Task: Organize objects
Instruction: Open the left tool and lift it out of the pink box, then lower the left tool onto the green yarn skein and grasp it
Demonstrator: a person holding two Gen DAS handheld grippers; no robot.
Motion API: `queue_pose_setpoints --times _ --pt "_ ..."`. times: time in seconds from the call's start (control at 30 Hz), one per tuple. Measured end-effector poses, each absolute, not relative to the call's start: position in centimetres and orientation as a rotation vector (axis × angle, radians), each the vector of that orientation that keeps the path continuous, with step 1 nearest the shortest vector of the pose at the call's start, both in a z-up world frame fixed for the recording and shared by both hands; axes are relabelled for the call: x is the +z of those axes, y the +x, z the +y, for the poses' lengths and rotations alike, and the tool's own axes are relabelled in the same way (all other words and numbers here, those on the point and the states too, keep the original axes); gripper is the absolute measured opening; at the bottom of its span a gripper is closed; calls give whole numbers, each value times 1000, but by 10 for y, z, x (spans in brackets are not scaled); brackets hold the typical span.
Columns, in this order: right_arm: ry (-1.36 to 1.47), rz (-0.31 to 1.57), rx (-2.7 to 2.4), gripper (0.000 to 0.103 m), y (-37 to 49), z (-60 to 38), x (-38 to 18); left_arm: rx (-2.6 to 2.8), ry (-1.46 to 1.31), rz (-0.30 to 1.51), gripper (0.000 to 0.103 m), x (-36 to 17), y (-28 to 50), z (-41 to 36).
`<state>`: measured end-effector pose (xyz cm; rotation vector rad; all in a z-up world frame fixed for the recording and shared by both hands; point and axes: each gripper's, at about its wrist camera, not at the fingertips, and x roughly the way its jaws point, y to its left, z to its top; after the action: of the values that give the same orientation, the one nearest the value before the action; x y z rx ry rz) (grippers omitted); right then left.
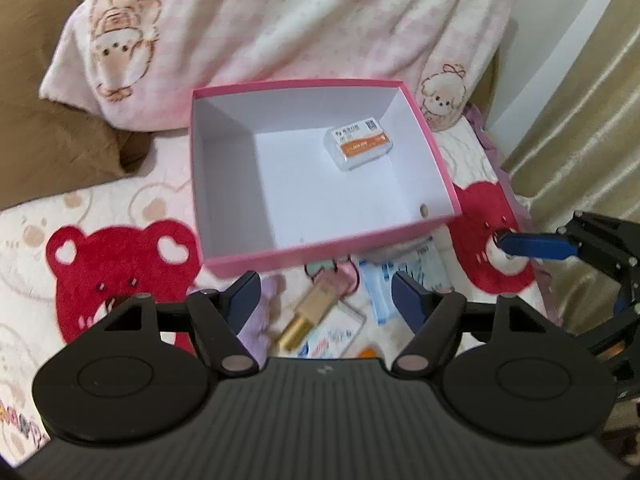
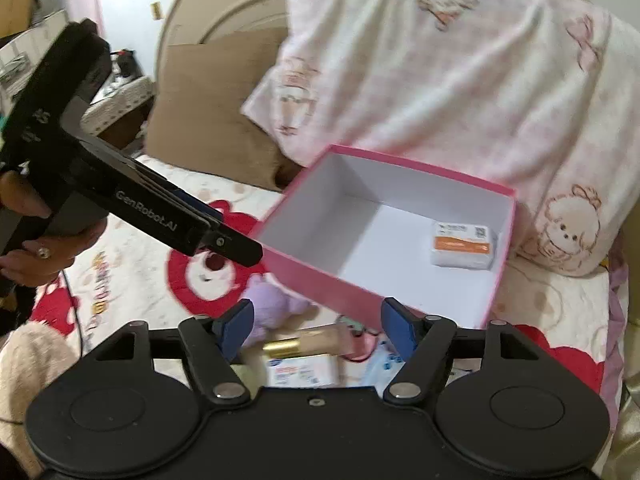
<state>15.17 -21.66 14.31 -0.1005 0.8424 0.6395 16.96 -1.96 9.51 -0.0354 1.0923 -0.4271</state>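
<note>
step: between picks, one packet boxed | left gripper spread, empty | right gripper spread, empty | next: pinch gold tube at 6 o'clock of pink box

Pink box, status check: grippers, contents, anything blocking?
Left gripper open, empty; right gripper open, empty. Pink box holds one white-and-orange packet. Gold-capped tube, purple plush, packets lie loose in front. Nothing blocking.

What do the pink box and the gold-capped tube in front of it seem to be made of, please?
The pink open-topped box looks like matte cardboard: thin, straight walls, plain white inside. The beige gold-capped tube appears to be smooth plastic with a shiny metallic-looking cap, though blur leaves that uncertain.
</note>
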Motion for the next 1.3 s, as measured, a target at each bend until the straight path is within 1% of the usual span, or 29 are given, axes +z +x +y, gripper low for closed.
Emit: queue_pose_setpoints --times 0.03,0.17,0.27,0.37,0.67,1.2,1.3 --pt "-104 840 655 79 145 -214 148 -433 -42 1097 75 98 163 -14" --pt "-124 835 711 82 119 -201 160 -440 -57 1115 77 94 143 1" --pt "-144 848 753 83 109 -188 157 -430 -85 1134 79 85 132 12" --pt "-177 865 798 83 98 -173 151 -428 -122 1146 83 72 123 20" --pt "-317 924 859 83 83 -131 126 -383 -242 1144 86 34 98 44" --pt "-618 890 939 83 73 -81 33 -202 -322 1217 86 -60 96 61" --pt "-688 889 929 83 74 -74 18 -168 -299 1227 87 -75 98 66"
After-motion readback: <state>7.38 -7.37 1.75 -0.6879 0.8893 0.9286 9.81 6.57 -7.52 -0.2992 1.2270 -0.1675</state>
